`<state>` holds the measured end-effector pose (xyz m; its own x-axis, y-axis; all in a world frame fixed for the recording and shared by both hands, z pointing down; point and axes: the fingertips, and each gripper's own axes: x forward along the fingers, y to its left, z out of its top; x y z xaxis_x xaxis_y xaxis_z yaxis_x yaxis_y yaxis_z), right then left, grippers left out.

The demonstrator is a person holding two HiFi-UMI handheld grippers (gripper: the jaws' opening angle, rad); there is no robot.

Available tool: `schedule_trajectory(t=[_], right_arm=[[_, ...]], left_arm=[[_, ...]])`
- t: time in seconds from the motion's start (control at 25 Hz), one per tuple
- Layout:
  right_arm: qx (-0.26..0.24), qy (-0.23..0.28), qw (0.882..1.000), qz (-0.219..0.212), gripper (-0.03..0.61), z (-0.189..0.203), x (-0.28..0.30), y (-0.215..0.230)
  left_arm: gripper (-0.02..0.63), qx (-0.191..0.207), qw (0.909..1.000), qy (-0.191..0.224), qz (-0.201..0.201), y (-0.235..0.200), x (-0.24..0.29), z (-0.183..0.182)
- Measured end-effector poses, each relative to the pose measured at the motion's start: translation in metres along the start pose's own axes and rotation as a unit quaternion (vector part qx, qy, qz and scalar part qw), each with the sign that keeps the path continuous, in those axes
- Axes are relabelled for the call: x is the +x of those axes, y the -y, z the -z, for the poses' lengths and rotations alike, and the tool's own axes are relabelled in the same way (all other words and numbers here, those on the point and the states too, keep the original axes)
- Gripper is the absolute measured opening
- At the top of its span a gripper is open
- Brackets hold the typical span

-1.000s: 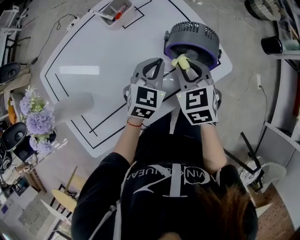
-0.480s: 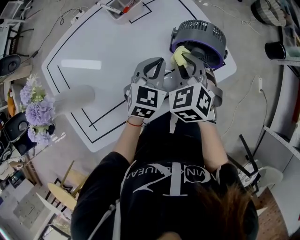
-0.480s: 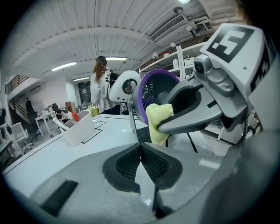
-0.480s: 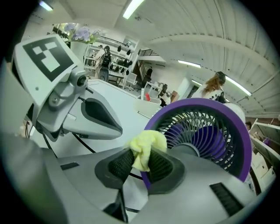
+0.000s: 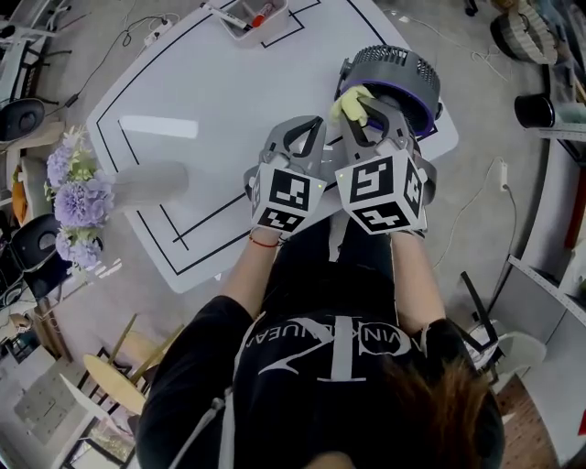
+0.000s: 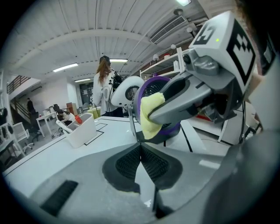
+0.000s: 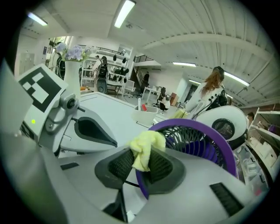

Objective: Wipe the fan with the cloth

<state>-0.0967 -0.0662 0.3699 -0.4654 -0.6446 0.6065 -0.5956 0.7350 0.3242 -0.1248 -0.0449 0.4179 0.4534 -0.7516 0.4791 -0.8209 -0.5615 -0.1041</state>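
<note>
My right gripper (image 7: 139, 162): its jaws are clenching on the yellow cloth (image 7: 145, 148), which is bunching up out of them.
Cloth: I am pressing it against the purple rim of the fan (image 5: 389, 66), on the side nearest me.
Fan: it is standing at the far right corner of the white bench (image 5: 211, 87).
My left gripper (image 6: 141, 148): its jaws are closing on nothing, pads together, hovering just beside the right gripper over the bench.
White tray (image 5: 245, 13): it is sitting at the bench's far edge, well apart from the fan.
</note>
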Motion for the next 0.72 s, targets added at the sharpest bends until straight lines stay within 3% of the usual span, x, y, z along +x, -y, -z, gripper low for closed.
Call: schedule_trajectory(t=[0.44, 0.72], right_arm=[[0.036, 0.030, 0.997, 0.054, 0.091, -0.003, -0.032, 0.030], [0.024, 0.043, 0.996, 0.071, 0.091, -0.003, -0.055, 0.033]], left_arm=[[0.012, 0.014, 0.9997, 0.015, -0.013, -0.001, -0.017, -0.019], [0.012, 0.022, 0.9991, 0.030, -0.019, -0.002, -0.029, -0.034]])
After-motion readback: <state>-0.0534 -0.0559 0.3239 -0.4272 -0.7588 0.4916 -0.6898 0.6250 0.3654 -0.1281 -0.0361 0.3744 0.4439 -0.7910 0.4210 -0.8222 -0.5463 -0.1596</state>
